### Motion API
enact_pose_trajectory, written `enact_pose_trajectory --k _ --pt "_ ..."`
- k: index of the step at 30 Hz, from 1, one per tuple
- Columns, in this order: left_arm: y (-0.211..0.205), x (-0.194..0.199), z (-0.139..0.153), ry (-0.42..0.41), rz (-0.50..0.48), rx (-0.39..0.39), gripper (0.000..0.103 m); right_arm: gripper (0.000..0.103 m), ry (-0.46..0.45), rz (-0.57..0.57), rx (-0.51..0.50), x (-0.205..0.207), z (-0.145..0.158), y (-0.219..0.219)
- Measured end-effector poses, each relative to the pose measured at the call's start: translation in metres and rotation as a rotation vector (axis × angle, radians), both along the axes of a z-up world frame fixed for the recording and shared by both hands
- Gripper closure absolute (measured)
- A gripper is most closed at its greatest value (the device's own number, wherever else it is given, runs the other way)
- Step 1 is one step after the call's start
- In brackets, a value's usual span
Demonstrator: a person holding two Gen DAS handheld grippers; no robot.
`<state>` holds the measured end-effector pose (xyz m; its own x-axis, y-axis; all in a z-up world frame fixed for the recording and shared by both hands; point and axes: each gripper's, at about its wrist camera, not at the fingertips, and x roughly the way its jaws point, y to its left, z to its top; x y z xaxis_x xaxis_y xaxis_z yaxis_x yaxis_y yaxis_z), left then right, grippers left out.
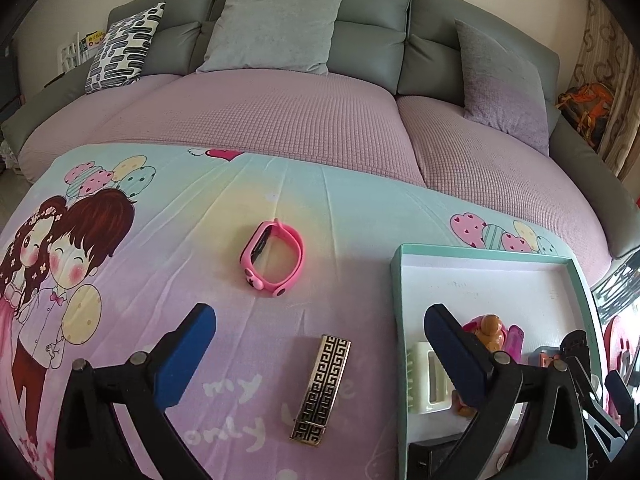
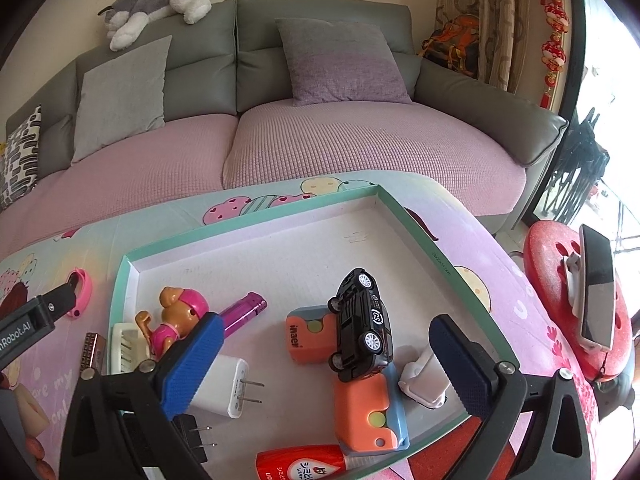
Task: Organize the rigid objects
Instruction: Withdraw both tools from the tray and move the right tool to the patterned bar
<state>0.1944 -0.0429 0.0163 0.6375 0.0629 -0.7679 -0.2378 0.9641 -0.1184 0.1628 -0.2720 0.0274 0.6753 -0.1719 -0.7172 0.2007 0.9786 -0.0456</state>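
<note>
My left gripper (image 1: 320, 314) is open above the cartoon tablecloth (image 1: 160, 248). A black-and-gold patterned bar (image 1: 322, 388) lies flat between its blue pads (image 1: 188, 352), untouched. A pink wristband (image 1: 272, 258) rests further out. My right gripper (image 2: 326, 322) is open over the teal-rimmed white tray (image 2: 256, 220), with nothing in its jaws. A black toy car (image 2: 362, 324) lies on its side on two orange cases (image 2: 368, 412). The tray also holds a puppy figure (image 2: 180, 312), a purple lighter (image 2: 244, 312), a white charger (image 2: 224, 388) and a white clip (image 2: 420, 380).
A red bottle (image 2: 304, 464) lies at the tray's near edge beside a black plug (image 2: 192, 436). A grey sofa with a pink cover (image 2: 360, 148) stands behind the table. A red stool (image 2: 556, 276) on the right carries a phone on a stand (image 2: 596, 288).
</note>
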Motion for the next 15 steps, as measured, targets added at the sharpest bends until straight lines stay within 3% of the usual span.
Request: enact_pose_trajectory --k 7,15 --pt "0.039 -0.013 0.001 -0.004 0.099 0.010 0.000 0.000 -0.009 0.070 0.030 0.002 0.005 0.023" --pt "0.091 -0.038 -0.002 0.004 0.215 0.025 0.000 0.000 0.001 0.162 -0.006 0.005 0.005 0.068"
